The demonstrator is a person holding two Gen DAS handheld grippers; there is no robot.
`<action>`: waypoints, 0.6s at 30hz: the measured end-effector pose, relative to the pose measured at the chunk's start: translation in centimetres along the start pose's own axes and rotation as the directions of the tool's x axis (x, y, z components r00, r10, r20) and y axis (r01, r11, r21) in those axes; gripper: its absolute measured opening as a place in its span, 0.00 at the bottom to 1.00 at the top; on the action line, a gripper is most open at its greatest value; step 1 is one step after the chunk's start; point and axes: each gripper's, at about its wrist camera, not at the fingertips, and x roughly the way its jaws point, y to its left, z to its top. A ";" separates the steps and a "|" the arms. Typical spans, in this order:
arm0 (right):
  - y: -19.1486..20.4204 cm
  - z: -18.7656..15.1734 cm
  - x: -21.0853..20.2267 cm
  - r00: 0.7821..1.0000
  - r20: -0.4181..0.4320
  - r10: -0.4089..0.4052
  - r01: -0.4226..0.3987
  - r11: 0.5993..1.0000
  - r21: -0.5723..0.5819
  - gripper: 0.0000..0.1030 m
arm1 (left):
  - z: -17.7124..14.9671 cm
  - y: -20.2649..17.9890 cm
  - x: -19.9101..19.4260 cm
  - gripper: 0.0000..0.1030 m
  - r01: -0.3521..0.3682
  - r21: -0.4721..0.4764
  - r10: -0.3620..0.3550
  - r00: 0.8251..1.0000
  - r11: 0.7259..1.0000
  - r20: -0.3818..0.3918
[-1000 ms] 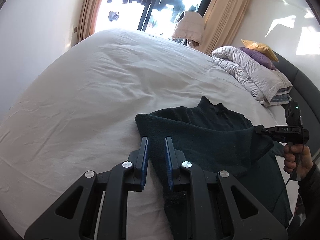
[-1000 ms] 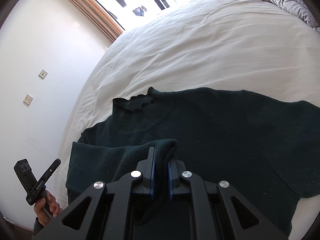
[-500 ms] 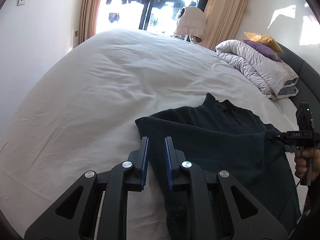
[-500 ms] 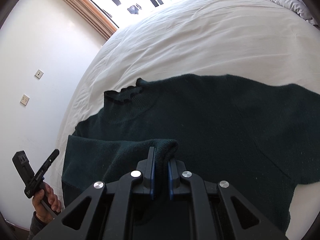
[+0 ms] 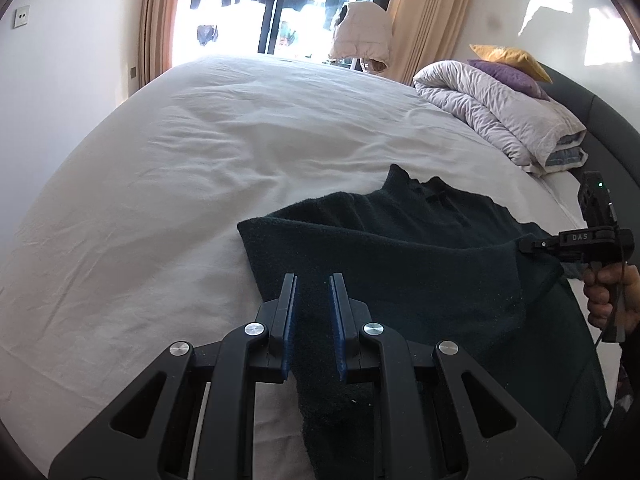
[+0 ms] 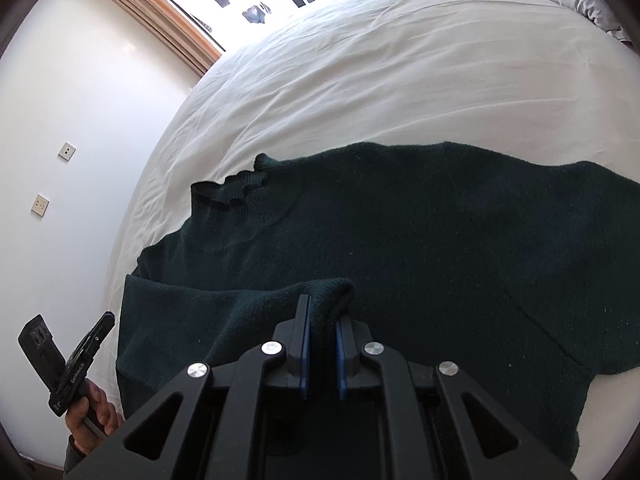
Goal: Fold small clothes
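Where it lies spread across the white bed sheet (image 6: 400, 60), a dark green knitted sweater (image 6: 420, 240) fills the near part of the bed, its ruffled collar (image 6: 232, 188) pointing toward the window side in the right wrist view. 1 edge of the knit is lifted and drawn over the rest of the garment, forming a raised fold (image 5: 400, 256).

The right gripper (image 6: 322, 320) has its 2 blue-padded fingers nearly together, pinching a bunched ridge of the sweater fabric between them. The left gripper (image 5: 314, 300) is likewise narrow, with a strip of the dark knit running between its pads and pressed by them; this strip is the sweater's edge nearest that camera, with bare sheet just to its left.

In the left wrist view, the person's right hand (image 5: 612, 300) grips the handle of the other tool at the far right edge, its fingers reaching the lifted fold. In the right wrist view, the person's left hand (image 6: 94, 420) shows at the lower left, holding its tool beside the bed.

Farther out, a rolled pale quilt (image 5: 492, 112) sits at the head of the bed with a purple pillow (image 5: 508, 76) and a yellow pillow (image 5: 508, 58) on top. Beige curtains (image 5: 432, 12) frame a bright window (image 5: 272, 4).
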 end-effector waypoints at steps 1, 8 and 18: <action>0.0 -0.4 0.0 1.000 -0.008 -0.006 0.006 1.000 0.000 0.11 | -0.2 -0.1 0.3 0.15 -0.001 0.003 0.001 1.000 1.000 -0.010; -2.7 -2.2 -0.6 1.000 -0.001 0.031 -0.030 0.993 0.111 0.11 | 0.0 0.3 1.8 0.15 -0.010 0.007 0.010 0.998 1.000 -0.059; -3.5 -2.1 0.2 1.000 0.018 0.009 -0.011 0.992 0.125 0.11 | -0.3 -0.1 4.0 0.15 -0.049 0.077 0.058 0.991 0.996 -0.119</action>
